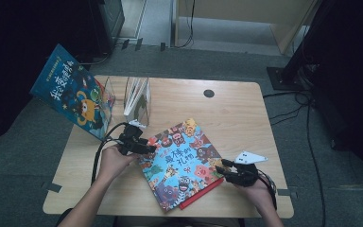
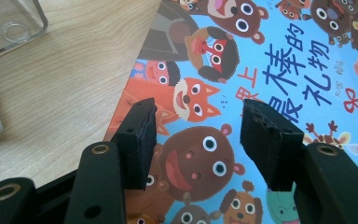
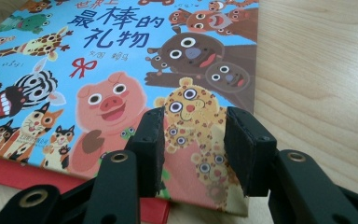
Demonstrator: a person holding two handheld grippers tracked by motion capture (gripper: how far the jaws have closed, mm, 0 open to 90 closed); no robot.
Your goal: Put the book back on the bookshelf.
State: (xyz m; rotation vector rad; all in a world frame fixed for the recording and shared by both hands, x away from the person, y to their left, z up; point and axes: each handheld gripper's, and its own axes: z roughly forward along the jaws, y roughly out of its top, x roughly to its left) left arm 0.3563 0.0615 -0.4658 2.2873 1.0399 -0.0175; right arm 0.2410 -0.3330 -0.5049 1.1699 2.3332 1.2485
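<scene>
Nearest in the high view, the animal picture book (image 1: 184,163) lies flat and skewed on the counter (image 1: 236,109); both grippers flank it, the left gripper (image 1: 144,147) nearer its upper-left edge. Left gripper view: parted fingers (image 2: 140,140) hover over the cover, gripping nothing. Right gripper view: the right gripper (image 3: 193,149), half-open, straddles the book's near corner.

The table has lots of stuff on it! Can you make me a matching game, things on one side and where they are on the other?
Things:
1. animal book
2. blue book
3. clear stand
4. black dot

Places:
A. sticking out past the table's far left corner
B. flat between both grippers
C. far side, right of middle
D. far side, with thin books standing in it

Pairs: 1-B, 2-A, 3-D, 4-C
</scene>
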